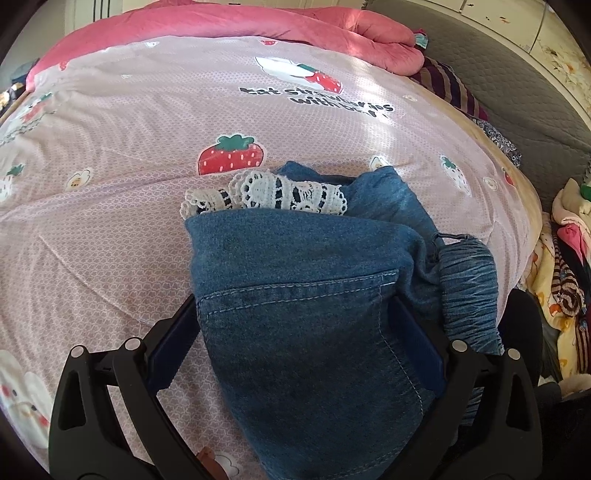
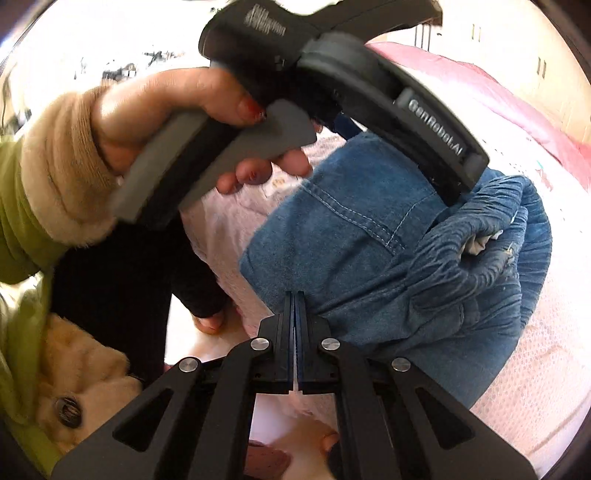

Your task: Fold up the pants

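Blue denim pants [image 1: 295, 295] lie folded into a bundle on a pink strawberry-print bed sheet [image 1: 110, 184]. A white lace hem [image 1: 280, 192] sticks out at the bundle's far end, and the gathered waistband [image 1: 469, 288] lies to the right. My left gripper [image 1: 291, 299] straddles the bundle, with a pad pressing the denim on each side. In the right wrist view the pants [image 2: 369, 240] fill the middle, and a hand [image 2: 147, 118] holds the left tool above them. My right gripper [image 2: 294, 295] is shut, its tips against the near edge of the denim.
A pink quilt [image 1: 332, 29] is bunched at the far end of the bed. Striped clothing [image 1: 450, 88] and a grey quilted surface [image 1: 517, 81] lie beyond the right edge. More clothes [image 1: 569, 258] are piled at the right. A green sleeve with a beige cuff [image 2: 55, 166] is at the left.
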`<state>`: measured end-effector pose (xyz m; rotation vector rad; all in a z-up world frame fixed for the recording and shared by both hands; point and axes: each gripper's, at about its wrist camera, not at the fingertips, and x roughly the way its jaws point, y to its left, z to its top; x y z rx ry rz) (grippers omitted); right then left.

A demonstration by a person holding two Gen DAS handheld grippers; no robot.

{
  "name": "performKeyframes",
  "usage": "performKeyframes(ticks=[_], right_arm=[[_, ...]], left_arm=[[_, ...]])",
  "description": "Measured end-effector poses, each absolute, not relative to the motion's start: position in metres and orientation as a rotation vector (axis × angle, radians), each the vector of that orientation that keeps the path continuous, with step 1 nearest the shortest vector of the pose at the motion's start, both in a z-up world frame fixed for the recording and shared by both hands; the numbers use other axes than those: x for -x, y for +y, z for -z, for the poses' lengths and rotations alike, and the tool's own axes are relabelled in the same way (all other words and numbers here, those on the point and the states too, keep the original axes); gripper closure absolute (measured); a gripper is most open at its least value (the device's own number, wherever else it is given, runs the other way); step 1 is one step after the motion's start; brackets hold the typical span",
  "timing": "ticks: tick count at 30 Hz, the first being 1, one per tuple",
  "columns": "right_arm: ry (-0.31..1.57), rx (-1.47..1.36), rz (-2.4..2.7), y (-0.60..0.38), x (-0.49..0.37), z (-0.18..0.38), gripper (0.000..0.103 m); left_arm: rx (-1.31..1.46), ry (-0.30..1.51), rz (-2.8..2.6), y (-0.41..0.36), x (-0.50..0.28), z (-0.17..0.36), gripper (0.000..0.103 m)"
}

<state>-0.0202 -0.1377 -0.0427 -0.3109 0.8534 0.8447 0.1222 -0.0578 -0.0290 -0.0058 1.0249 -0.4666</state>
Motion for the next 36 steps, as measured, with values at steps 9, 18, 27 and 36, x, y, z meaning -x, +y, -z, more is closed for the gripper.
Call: performKeyframes(ticks=[9, 18, 27, 36], right_arm=[[0.753, 0.306, -0.873, -0.14, 0.041, 0.005, 0.066], [0.711, 0.307, -0.889, -0.143, 0.056, -0.011, 0.05], [0.66, 0.289, -0.887, -0.155, 0.065, -0.023, 0.04], [0.626, 0.267, -0.862, -0.168, 0.068, -0.031, 0.031]], left_arm=[[0.002, 1.005, 0.47, -0.06, -0.112, 0.015, 0.01], [0.006, 0.999, 0.46, -0.058, -0.106, 0.005, 0.01], [0.018, 0.973, 0.461, -0.057, -0.098, -0.011, 0.01], [0.009, 0.928, 0.464, -0.061, -0.087, -0.034, 0.01]])
